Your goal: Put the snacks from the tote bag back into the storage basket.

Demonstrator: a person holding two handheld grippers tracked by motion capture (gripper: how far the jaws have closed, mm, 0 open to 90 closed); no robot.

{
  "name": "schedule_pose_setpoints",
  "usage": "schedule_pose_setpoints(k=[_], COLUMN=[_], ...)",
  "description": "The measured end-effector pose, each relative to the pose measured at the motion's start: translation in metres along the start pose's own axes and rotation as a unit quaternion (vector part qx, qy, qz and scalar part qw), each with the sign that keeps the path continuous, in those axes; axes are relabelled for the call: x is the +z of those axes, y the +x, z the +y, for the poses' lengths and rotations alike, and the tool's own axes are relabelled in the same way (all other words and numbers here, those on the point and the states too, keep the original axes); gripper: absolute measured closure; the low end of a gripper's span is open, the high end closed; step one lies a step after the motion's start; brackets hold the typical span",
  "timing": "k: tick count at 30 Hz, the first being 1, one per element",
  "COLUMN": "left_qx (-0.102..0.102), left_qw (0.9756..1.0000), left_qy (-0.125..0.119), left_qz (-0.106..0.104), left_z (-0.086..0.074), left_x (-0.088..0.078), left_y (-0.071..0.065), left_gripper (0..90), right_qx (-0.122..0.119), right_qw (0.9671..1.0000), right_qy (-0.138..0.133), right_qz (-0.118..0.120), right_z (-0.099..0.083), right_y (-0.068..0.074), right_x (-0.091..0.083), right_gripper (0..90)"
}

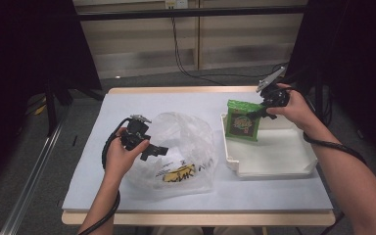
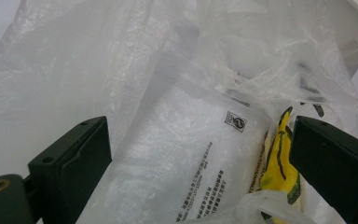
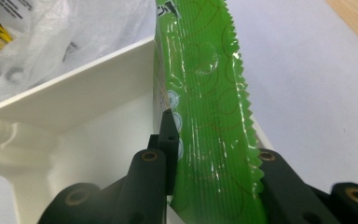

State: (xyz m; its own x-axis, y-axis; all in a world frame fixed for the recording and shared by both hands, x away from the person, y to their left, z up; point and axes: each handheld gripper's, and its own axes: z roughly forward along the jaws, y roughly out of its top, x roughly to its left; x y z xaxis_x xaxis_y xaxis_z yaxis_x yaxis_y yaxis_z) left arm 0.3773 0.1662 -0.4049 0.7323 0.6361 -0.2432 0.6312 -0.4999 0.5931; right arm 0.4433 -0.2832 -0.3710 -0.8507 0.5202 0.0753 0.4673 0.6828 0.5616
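A green snack packet (image 1: 243, 121) hangs upright over the far left corner of a white tray (image 1: 274, 169), with my right gripper (image 1: 255, 113) shut on its right edge. In the right gripper view the black jaws of that gripper (image 3: 209, 154) pinch the green packet (image 3: 205, 79) beside the tray's wall (image 3: 74, 93). My left gripper (image 1: 160, 149) stands open at the mouth of a clear plastic bag (image 1: 186, 132). In the left gripper view a clear printed packet (image 2: 196, 154) and a yellow-and-black packet (image 2: 282, 158) lie inside the bag (image 2: 98, 60), between the wide jaws, untouched.
The pale blue tabletop (image 1: 152, 103) has bare room at the back left and along the front edge. Dark stands and a cable are on the floor beyond the table's far edge.
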Motion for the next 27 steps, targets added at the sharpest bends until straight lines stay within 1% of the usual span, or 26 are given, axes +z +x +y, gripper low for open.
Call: schedule_pose_setpoints(k=[1, 2, 3, 4, 5, 6, 7, 8, 10, 11, 12, 13, 14, 15, 16, 18, 19, 20, 21, 22, 23, 24, 25, 26, 27], left_qx=[-0.009, -0.007, -0.012, 0.01, -0.002, 0.009, 0.01, 0.004, 0.004, 0.007, 0.005, 0.005, 0.01, 0.008, 0.006, 0.007, 0.007, 0.007, 0.007, 0.014, 0.01, 0.017, 0.01, -0.004, -0.001], left_qw=[0.9999, 1.0, 0.9999, 0.9999, 1.0, 0.9999, 0.9998, 0.9999, 0.9999, 0.9999, 0.9999, 0.9999, 0.9998, 0.9998, 0.9999, 0.9998, 0.9998, 0.9999, 0.9999, 0.9997, 0.9999, 0.9998, 0.9999, 1.0, 1.0], left_qy=[-0.007, -0.004, -0.008, 0.01, 0.005, 0.011, 0.014, 0.012, 0.011, 0.014, 0.013, 0.013, 0.019, 0.017, 0.014, 0.016, 0.016, 0.015, 0.014, 0.018, 0.012, 0.014, 0.006, -0.006, -0.006], left_qz=[0.001, 0.003, 0.002, 0.005, 0.003, 0.001, 0.005, 0.005, 0.005, 0.005, 0.005, 0.005, 0.003, 0.003, 0.005, 0.003, 0.003, 0.002, 0.003, 0.002, 0.004, 0.003, 0.0, 0.001, -0.001], left_z=[-0.001, -0.001, -0.001, -0.001, -0.002, -0.002, -0.002, -0.002, -0.002, -0.002, -0.002, -0.002, -0.002, -0.003, -0.003, -0.003, -0.003, -0.003, -0.003, -0.002, -0.002, -0.001, -0.001, -0.001, -0.001], left_x=[0.001, 0.001, 0.002, 0.001, 0.002, 0.002, 0.002, 0.003, 0.003, 0.003, 0.003, 0.003, 0.003, 0.004, 0.004, 0.005, 0.005, 0.004, 0.004, 0.003, 0.003, 0.002, 0.002, 0.003, 0.003], left_y=[0.0, 0.0, 0.001, 0.004, 0.003, 0.005, 0.005, 0.005, 0.004, 0.005, 0.004, 0.004, 0.004, 0.004, 0.003, 0.003, 0.003, 0.002, 0.002, 0.002, 0.0, 0.0, -0.002, -0.004, -0.005], left_gripper=[5.7, 5.7, 5.7, 5.7, 5.7, 5.7, 5.7, 5.7, 5.7, 5.7, 5.6, 5.6, 5.7, 5.7, 5.7, 5.7, 5.6, 5.7, 5.7, 5.7, 5.7, 5.7, 5.7, 5.7, 5.7], right_qx=[-0.001, -0.002, -0.002, -0.005, -0.003, -0.004, 0.0, 0.0, 0.008, 0.011, 0.018, 0.021, 0.03, 0.027, 0.039, 0.045, 0.045, 0.05, 0.064, 0.069, 0.066, 0.068, 0.073, 0.081, 0.084], right_qw=[1.0, 1.0, 1.0, 1.0, 1.0, 0.9999, 0.9999, 0.9999, 0.9999, 0.9999, 0.9998, 0.9997, 0.9994, 0.9993, 0.9988, 0.9981, 0.9977, 0.997, 0.9959, 0.9955, 0.9954, 0.9951, 0.9943, 0.9937, 0.9934], right_qy=[0.003, 0.004, 0.0, -0.001, -0.006, -0.008, -0.005, -0.004, -0.004, -0.003, -0.005, -0.008, -0.01, -0.012, -0.014, -0.026, -0.028, -0.031, -0.032, -0.038, -0.042, -0.043, -0.047, -0.045, -0.045], right_qz=[0.0, 0.003, 0.003, 0.007, 0.006, 0.008, 0.011, 0.013, 0.005, 0.0, -0.003, -0.011, -0.017, -0.023, -0.027, -0.033, -0.042, -0.051, -0.055, -0.053, -0.055, -0.058, -0.061, -0.063, -0.063], right_z=[0.001, 0.001, 0.002, 0.002, 0.002, 0.002, 0.001, 0.001, 0.0, -0.001, -0.001, -0.002, -0.002, -0.003, -0.003, -0.005, -0.006, -0.006, -0.008, -0.009, -0.01, -0.012, -0.014, -0.016, -0.018], right_y=[-0.002, -0.004, -0.006, -0.008, -0.011, -0.013, -0.014, -0.016, -0.019, -0.02, -0.021, -0.023, -0.024, -0.025, -0.025, -0.026, -0.026, -0.026, -0.025, -0.023, -0.022, -0.02, -0.017, -0.013, -0.01], right_x=[0.003, 0.004, 0.006, 0.006, 0.007, 0.008, 0.008, 0.008, 0.009, 0.008, 0.009, 0.008, 0.008, 0.008, 0.007, 0.005, 0.003, 0.0, -0.004, -0.007, -0.01, -0.014, -0.017, -0.02, -0.021], right_gripper=[75.2, 75.2, 75.1, 75.1, 75.0, 74.8, 74.4, 73.8, 71.2, 68.5, 64.9, 60.5, 54.3, 48.1, 42.9, 31.5, 27.4, 22.1, 18.5, 18.4, 18.2, 16.7, 13.9, 12.3, 12.0])
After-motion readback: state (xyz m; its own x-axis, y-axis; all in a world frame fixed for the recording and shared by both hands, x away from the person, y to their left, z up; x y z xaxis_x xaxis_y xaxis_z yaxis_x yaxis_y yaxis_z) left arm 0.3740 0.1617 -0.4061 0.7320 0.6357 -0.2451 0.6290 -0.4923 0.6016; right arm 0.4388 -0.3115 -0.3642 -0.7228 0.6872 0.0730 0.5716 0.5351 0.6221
